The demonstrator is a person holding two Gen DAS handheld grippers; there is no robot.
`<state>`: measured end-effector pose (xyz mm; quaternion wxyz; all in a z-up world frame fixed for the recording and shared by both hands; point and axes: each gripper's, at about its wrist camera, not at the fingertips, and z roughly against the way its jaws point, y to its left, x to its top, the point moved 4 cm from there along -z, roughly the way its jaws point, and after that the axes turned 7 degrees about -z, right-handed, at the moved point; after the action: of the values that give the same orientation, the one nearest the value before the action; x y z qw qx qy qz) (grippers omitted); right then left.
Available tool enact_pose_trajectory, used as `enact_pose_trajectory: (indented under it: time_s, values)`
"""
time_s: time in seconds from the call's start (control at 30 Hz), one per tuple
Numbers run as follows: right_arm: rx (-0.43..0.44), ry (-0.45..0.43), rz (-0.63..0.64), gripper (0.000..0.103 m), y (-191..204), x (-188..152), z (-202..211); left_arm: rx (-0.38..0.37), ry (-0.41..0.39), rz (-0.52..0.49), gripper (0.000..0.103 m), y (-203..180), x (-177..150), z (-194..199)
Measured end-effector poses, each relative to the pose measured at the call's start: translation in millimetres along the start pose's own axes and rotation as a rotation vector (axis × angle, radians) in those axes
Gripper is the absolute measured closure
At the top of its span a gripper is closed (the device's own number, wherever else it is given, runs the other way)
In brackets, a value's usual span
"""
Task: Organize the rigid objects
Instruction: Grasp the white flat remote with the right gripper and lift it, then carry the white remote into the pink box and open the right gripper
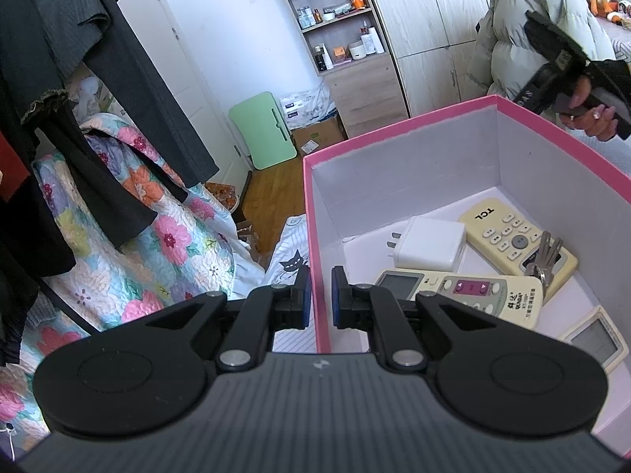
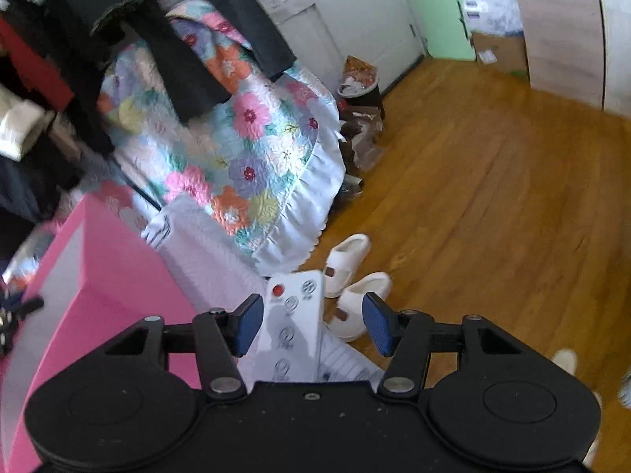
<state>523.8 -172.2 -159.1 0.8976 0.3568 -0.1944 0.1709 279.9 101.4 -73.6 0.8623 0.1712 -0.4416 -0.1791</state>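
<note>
A pink box with white inner walls stands on the bed. In it lie a cream TCL remote, a white charger plug, a second cream remote, a bunch of keys and a small white device with a screen. My left gripper is shut on the box's near wall, one blue pad on each side. In the right wrist view a white remote with a red button lies on the bed sheet between the fingers of my right gripper, which stands open; the pads do not press it.
The pink box's outer side is just left of the right gripper. A floral quilt hangs off the bed, dark clothes above it. White slippers sit on the wood floor. A person's hand holds a black handle beyond the box.
</note>
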Motion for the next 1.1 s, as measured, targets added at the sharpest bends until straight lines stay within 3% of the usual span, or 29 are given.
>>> enact_pose_trajectory:
  time_s: [0.13, 0.17, 0.2, 0.3, 0.37, 0.67, 0.83, 0.97, 1.1]
  values:
    - [0.054, -0.002, -0.091, 0.042, -10.1, -2.1, -15.4, -0.001, 0.005, 0.0, 0.095, 1.0, 0.3, -1.0]
    - [0.064, -0.003, -0.095, 0.05, -8.6, -4.1, -17.6, 0.0, 0.006, 0.0, 0.095, 1.2, 0.2, -1.0]
    - [0.072, -0.016, -0.096, 0.073, -7.5, -5.4, -16.2, 0.001, 0.006, 0.0, 0.095, 1.1, 0.5, -1.2]
    - [0.074, -0.096, -0.074, 0.09, 2.3, -9.0, -0.3, 0.001, 0.005, 0.001, 0.095, 2.1, 0.4, -1.2]
    - [0.058, -0.112, -0.033, 0.094, 11.4, -10.9, 10.6, 0.0, 0.005, 0.001, 0.095, 2.8, 0.2, -1.2]
    - [-0.039, -0.193, 0.038, 0.094, 73.2, -29.5, 89.4, 0.002, -0.002, 0.006, 0.095, 3.0, -0.3, -0.3]
    - [-0.022, -0.225, 0.118, 0.094, 128.5, -36.4, 127.1, 0.0, -0.005, 0.006, 0.095, 3.8, -1.1, 0.0]
    - [0.036, -0.219, 0.187, 0.094, 173.7, -39.0, 133.5, -0.002, -0.009, 0.011, 0.095, 4.2, -1.9, 0.4]
    - [0.054, -0.17, 0.181, 0.094, 203.5, -43.6, 111.0, -0.004, -0.01, 0.022, 0.095, 4.4, -2.1, 0.9]
